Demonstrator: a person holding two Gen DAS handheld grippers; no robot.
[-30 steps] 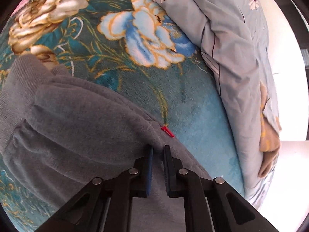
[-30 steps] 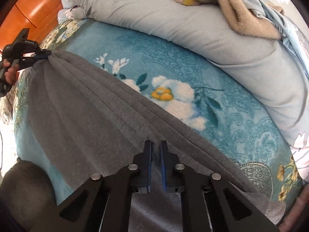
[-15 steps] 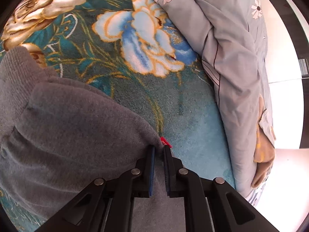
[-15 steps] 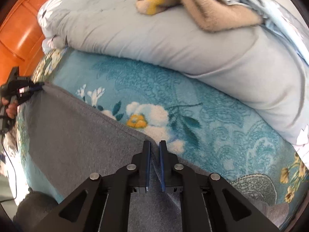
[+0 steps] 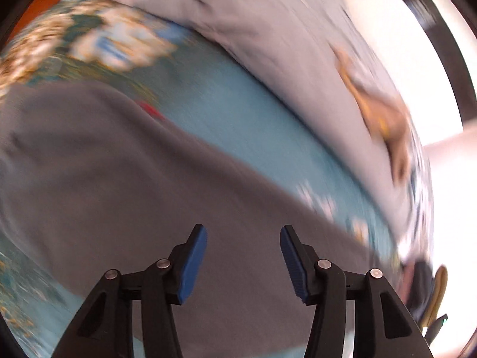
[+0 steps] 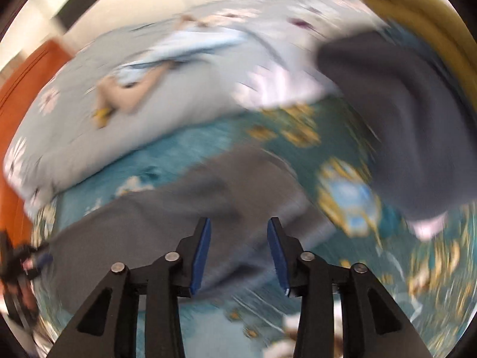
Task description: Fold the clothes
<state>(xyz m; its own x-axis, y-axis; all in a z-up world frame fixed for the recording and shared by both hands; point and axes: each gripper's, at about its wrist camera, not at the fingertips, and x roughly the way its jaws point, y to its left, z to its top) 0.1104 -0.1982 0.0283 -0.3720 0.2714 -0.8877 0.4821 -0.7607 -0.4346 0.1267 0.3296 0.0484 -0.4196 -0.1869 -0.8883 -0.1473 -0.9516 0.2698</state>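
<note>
- Your left gripper (image 5: 241, 258) and right gripper (image 6: 238, 253) were pinching the grey garment (image 5: 125, 185) half a second ago; both now gape, empty, so this fold is laid.
- Garment lies flat on the teal floral blanket (image 5: 238, 119), just past your fingers.
- Far edge: quilt (image 6: 119, 125) bunched; dark clothing (image 6: 417, 113) far right. Blurred; open blanket between.

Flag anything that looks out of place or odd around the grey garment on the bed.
Nothing looks damaged or spilled. The grey garment lies flat on the floral blanket, with both the left tool and right tool open and holding nothing. Heavy motion blur hides finer detail, including the dark garment beyond.
</note>
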